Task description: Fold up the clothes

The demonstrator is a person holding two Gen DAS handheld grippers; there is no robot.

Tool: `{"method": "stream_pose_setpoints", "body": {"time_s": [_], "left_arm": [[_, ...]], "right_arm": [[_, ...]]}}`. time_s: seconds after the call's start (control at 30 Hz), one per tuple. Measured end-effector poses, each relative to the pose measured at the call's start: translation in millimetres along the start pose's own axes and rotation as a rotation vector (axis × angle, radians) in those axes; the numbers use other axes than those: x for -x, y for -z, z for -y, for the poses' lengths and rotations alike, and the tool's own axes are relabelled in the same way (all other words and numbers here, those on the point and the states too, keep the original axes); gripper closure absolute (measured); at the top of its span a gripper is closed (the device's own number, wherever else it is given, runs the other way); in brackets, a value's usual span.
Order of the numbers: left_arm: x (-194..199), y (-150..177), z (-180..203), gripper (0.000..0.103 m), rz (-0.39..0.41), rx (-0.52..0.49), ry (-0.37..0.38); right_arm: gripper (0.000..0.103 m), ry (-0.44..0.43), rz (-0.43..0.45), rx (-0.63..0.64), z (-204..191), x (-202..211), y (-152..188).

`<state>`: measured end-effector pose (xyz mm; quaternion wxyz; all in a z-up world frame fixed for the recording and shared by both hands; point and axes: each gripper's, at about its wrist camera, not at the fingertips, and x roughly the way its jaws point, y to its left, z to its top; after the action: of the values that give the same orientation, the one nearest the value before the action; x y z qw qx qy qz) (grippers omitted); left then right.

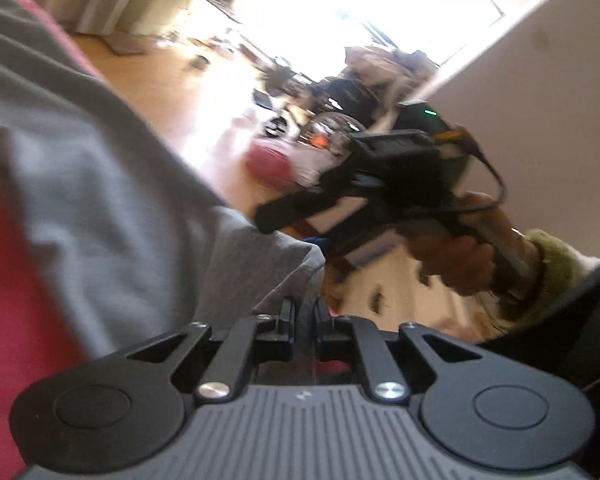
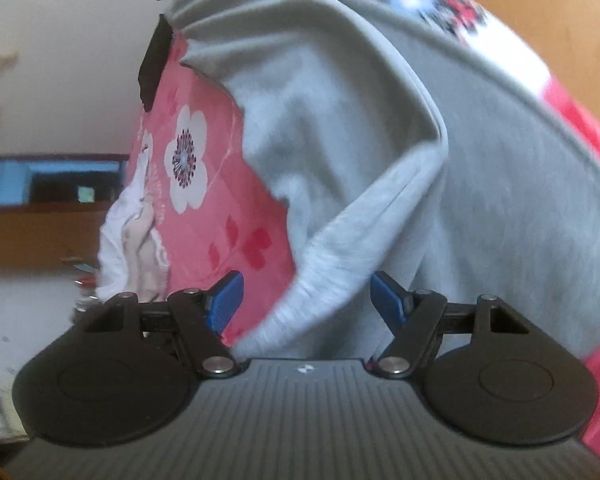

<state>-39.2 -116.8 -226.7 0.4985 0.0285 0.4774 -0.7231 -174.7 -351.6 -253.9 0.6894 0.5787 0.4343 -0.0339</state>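
item: grey garment (image 2: 480,208), crumpled and only partly doubled over on a pink floral bedcover (image 2: 216,216). left tongs (image 1: 304,312): pinched shut on a grey corner. right tongs (image 2: 307,300): standing wide, a cloth fold between the pads, not gripped. status: early; no neat fold visible, most folding left.

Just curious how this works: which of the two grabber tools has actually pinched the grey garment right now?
The left gripper: its black fingers are shut on an edge of the grey garment. The right gripper, with blue pads, stands open, a fold of cloth between its fingers unpinched.
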Motion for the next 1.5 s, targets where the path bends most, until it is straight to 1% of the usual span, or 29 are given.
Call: {"method": "stream_pose_setpoints", "body": {"time_s": [0.1, 0.13, 0.17, 0.2, 0.23, 0.27, 0.3, 0.37, 0.5, 0.57, 0.67, 0.77, 0.83, 0.87, 0.9, 0.93, 1.03, 1.17, 1.23, 1.27, 1.37, 1.5], "left_arm": [[-22, -2, 13, 0.094, -0.025, -0.013, 0.029], [-28, -3, 16, 0.094, -0.032, -0.017, 0.035], [-33, -3, 19, 0.094, -0.044, -0.023, 0.038], [-37, -4, 22, 0.093, -0.057, -0.028, 0.040], [-41, -4, 25, 0.093, -0.071, -0.034, 0.042], [-44, -4, 28, 0.087, -0.080, -0.035, 0.038], [-47, -4, 30, 0.074, -0.089, -0.035, 0.032], [-49, -3, 32, 0.064, -0.087, -0.022, 0.027], [-57, 1, 25, 0.063, -0.110, 0.045, -0.002], [-62, 4, 18, 0.063, -0.133, 0.090, -0.031], [-71, 9, 10, 0.063, -0.168, 0.120, -0.084], [-76, 13, 10, 0.063, -0.201, 0.099, -0.145], [-80, 15, 11, 0.063, -0.227, 0.077, -0.189], [-83, 16, 10, 0.064, -0.243, 0.066, -0.211], [-85, 17, 10, 0.063, -0.258, 0.055, -0.233], [-87, 18, 9, 0.063, -0.275, 0.048, -0.245], [-93, 21, 8, 0.063, -0.328, 0.027, -0.275], [-97, 25, 9, 0.063, -0.379, 0.010, -0.295], [-97, 25, 10, 0.063, -0.381, 0.007, -0.294], [-97, 24, 10, 0.063, -0.377, 0.007, -0.294], [-97, 20, 13, 0.063, -0.363, 0.012, -0.298], [-99, 18, 17, 0.063, -0.346, 0.001, -0.311]], "right_arm": [[0.033, -0.029, -0.032, -0.048, 11, 4, 13], [0.037, -0.002, -0.033, -0.027, 10, 6, 18], [0.052, 0.027, -0.032, -0.004, 9, 8, 23], [0.064, 0.064, -0.021, 0.028, 8, 10, 28], [0.087, 0.098, -0.009, 0.056, 8, 13, 33], [0.093, 0.120, 0.003, 0.075, 9, 16, 35], [0.095, 0.144, 0.016, 0.096, 11, 19, 38], [0.098, 0.231, 0.052, 0.160, 13, 28, 41], [0.099, 0.293, 0.108, 0.149, 35, 50, 34], [0.099, 0.307, 0.132, 0.145, 45, 60, 27], [0.100, 0.328, 0.158, 0.155, 57, 70, 16], [0.100, 0.340, 0.157, 0.163, 69, 75, 1], [0.099, 0.375, 0.152, 0.183, 82, 72, -6], [0.097, 0.392, 0.149, 0.190, 89, 70, -9], [0.096, 0.407, 0.147, 0.173, 98, 69, -11], [0.095, 0.420, 0.146, 0.156, 107, 67, -14], [0.082, 0.384, 0.173, 0.103, 133, 76, -15], [0.081, 0.443, 0.193, 0.035, 162, 91, -6], [0.080, 0.463, 0.208, 0.012, 167, 98, -5], [0.079, 0.464, 0.225, 0.025, 164, 102, -7], [0.079, 0.438, 0.271, 0.145, 134, 105, -21], [0.074, 0.381, 0.276, 0.334, 74, 77, -55]]}}
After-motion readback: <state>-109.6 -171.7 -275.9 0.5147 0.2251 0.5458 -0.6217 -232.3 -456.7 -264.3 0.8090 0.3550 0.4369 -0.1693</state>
